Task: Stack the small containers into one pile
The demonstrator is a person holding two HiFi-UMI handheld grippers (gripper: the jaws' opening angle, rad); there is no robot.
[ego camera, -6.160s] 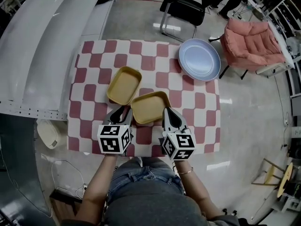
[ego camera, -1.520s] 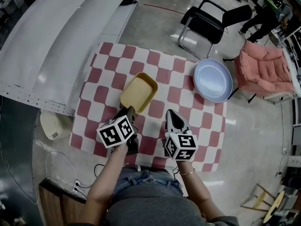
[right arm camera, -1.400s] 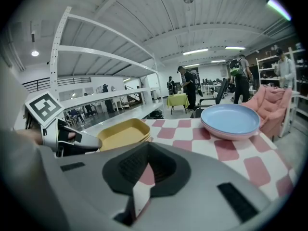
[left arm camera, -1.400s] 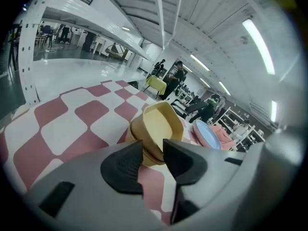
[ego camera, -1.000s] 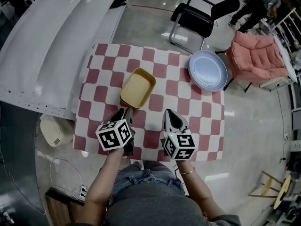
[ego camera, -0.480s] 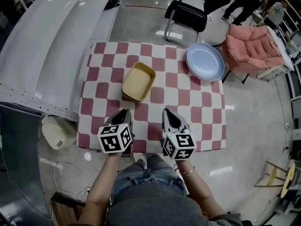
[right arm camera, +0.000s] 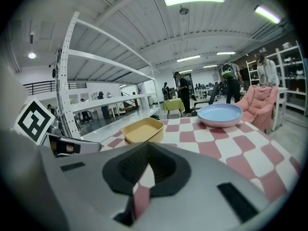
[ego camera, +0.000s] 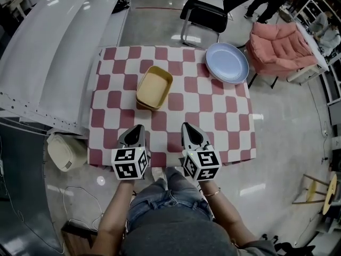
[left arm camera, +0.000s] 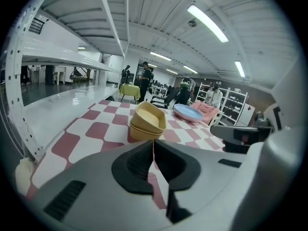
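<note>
Two yellow containers (ego camera: 154,87) sit nested in one pile on the checkered table (ego camera: 213,116), left of its middle. The pile (left arm camera: 147,121) lies ahead of my left gripper (left arm camera: 153,142), and the pile (right arm camera: 143,130) is ahead and left of my right gripper (right arm camera: 148,146). Both grippers hover over the table's near edge, well short of the pile. The left gripper (ego camera: 137,128) is closing its jaws; the tips meet with nothing between them. The right gripper (ego camera: 187,126) is shut and empty.
A pale blue plate (ego camera: 227,63) rests at the table's far right corner. A black chair (ego camera: 210,12) and a pink armchair (ego camera: 279,44) stand beyond it. White shelving (ego camera: 53,47) runs along the left side. People stand far off in the room.
The two containers, apart several seconds ago, now sit nested. My left gripper has drawn back from the pile to the near edge and closed its jaws. The right gripper has barely moved.
</note>
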